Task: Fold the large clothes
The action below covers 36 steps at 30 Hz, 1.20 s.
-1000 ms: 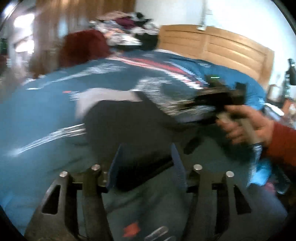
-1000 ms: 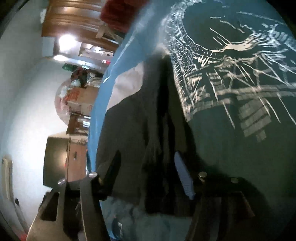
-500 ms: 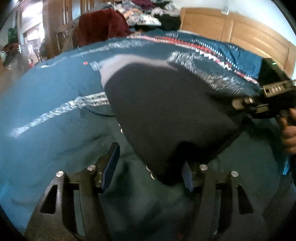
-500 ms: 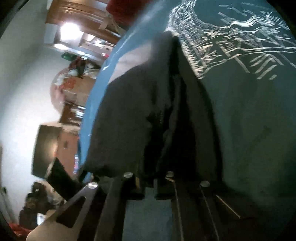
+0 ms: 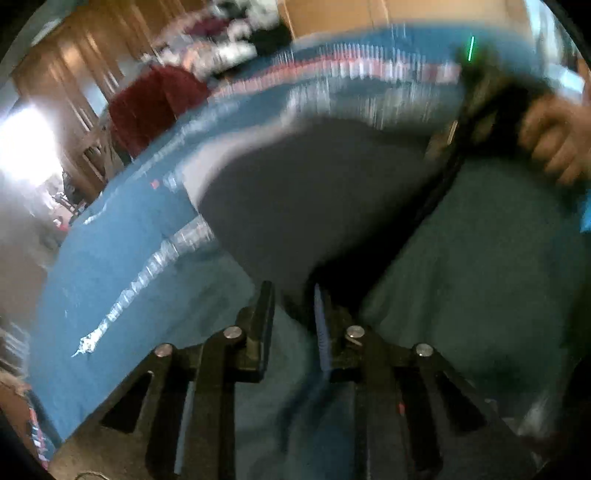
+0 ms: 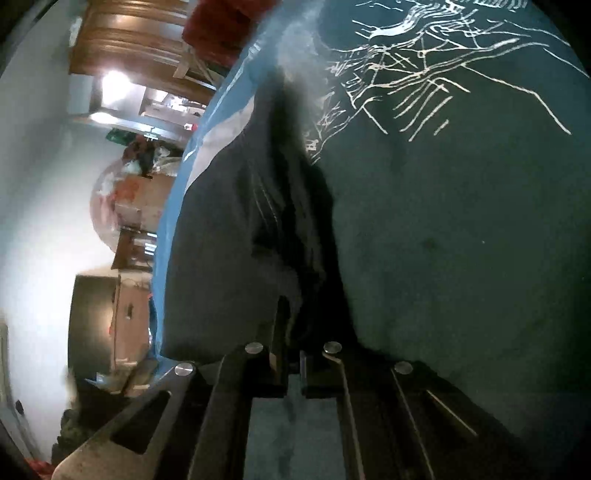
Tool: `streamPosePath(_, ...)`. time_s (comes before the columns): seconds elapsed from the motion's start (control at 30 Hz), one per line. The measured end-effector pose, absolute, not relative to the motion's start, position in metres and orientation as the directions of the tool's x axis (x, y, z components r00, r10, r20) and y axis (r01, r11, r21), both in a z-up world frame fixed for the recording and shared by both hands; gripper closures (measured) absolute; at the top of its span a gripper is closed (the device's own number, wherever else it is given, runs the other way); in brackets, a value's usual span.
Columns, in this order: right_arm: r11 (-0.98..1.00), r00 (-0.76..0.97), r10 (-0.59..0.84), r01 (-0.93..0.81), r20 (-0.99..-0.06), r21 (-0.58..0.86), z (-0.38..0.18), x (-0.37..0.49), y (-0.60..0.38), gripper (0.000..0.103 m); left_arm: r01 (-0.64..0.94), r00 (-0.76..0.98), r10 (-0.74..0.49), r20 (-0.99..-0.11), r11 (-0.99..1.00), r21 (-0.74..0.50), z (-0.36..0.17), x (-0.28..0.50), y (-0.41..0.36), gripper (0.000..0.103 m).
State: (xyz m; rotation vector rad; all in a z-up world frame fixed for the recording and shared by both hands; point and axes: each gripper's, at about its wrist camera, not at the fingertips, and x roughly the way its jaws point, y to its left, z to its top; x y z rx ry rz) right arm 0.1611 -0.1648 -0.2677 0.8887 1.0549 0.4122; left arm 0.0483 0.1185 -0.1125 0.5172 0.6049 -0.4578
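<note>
A home bedroom: blue bedspread, wooden headboard.

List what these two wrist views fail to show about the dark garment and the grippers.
- Left wrist view: motion blur smears the dark garment; its type and edges are unreadable.
- Left gripper: cloth fills the gap, pad contact unclear.
- Right gripper: folds hide the pinched edge.
- Right hand: blurred, partly cut off by the frame edge.
- Blue bedspread: extent cropped.

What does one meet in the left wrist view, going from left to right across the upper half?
Bright doorway → dark red cloth → dark garment → right hand-held gripper → hand holding it.
</note>
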Motion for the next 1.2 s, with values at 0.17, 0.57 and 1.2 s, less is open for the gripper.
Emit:
streamPosePath(0.17,0.591,0.466,0.678,0.113,-0.568,0.799,-0.269,0.16,-0.162,0.1,0.476,0.794,-0.264,-0.547,0.83,0.291,-0.098,0.074,0.111,0.062)
streamPosePath(0.57,0.609,0.478,0.671,0.083,-0.567,0.789,-0.271,0.164,-0.163,0.103,0.454,0.658,-0.118,-0.744,0.85,0.266,-0.176,0.091,0.099,0.065)
streamPosePath(1.2,0.552,0.552,0.706,-0.037,-0.444,0.833,-0.285,0.144,-0.17,0.103,0.279,0.757,0.125,-0.641,0.826,0.49,-0.188,0.291,0.075,0.06)
